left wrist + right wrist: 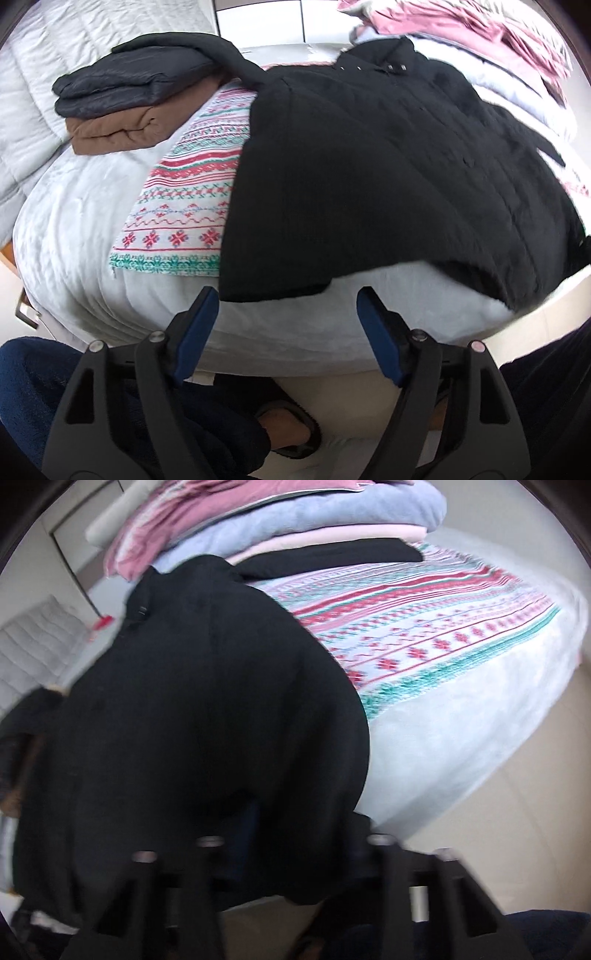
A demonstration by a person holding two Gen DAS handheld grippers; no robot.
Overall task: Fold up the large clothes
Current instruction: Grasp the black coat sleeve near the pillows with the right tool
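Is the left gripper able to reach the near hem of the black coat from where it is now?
Probably yes. The left gripper is open and empty, and the hem of the black coat lies just ahead of its fingertips at the edge of the bed. Nothing stands between them.

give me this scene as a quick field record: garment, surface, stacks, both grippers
garment: black coat, spread flat, hem overhanging the bed edge
surface: patterned blanket on a grey bed
folded stack: dark jacket on brown garment
unfolded pile: pink and lilac clothes
left hand-held gripper: open, just short of the hem
right hand-held gripper: blurred, fingers hidden under coat fabric; state unclear
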